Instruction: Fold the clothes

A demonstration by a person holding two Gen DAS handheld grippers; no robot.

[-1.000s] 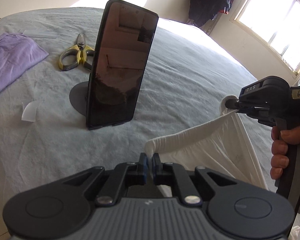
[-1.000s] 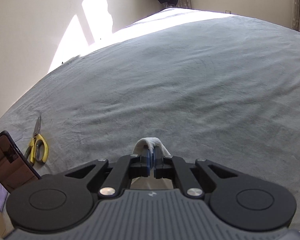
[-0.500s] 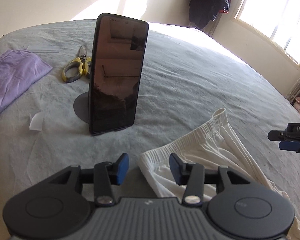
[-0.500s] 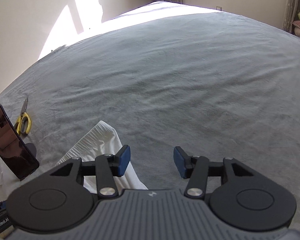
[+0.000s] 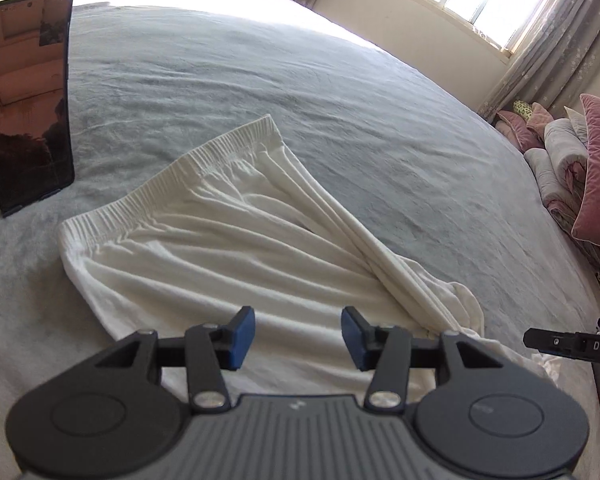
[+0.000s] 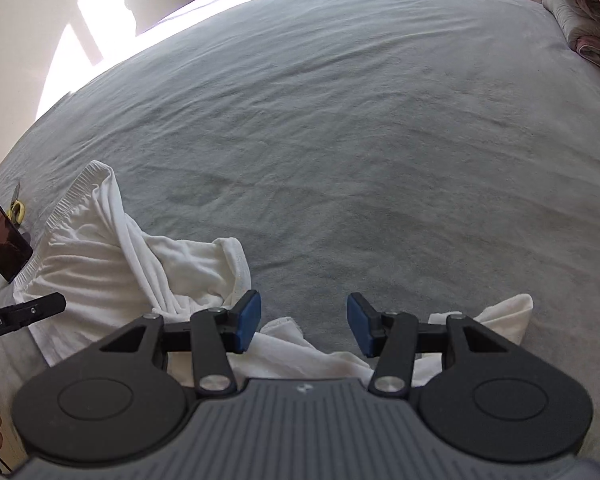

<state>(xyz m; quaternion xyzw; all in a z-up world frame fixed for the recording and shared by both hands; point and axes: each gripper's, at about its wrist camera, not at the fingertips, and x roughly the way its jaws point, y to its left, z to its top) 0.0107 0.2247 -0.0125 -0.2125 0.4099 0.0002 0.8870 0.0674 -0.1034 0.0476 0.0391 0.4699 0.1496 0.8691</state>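
Both tools have let go of the white shorts' waistband, which they pinched a second ago, and have pulled back from it; the garment now lies on the grey bed. Left tool point(image 5: 298, 338) stands partly open with nothing pressed between its blue pads, hovering over the body of the white shorts point(image 5: 228, 248). Right tool point(image 6: 303, 326) is likewise partly open, over bare bedcover with a bit of the fabric just under it, gripping nothing.

The shorts lie toward the bed's near edge, waistband point(image 5: 168, 178) stretched toward the phone on its stand point(image 5: 28, 100), legs bunched and twisted toward the right tool's side.

Judging by the deep soft pleats, the cloth is light, limp knit: it will sag, drag and wrinkle rather than hold shape, and one layer may slip off another. The ribbed elastic waistband looks the firmest place to pinch, at its two corners; the leg hems point(image 6: 236, 264) are the other sound hold.

Room is generous: the bed point(image 6: 380, 120) spreads bare far and right. The phone stands close to the waistband's left end, and yellow-handled scissors point(image 6: 16, 210) lie beyond it, so sweeps that way risk a knock.
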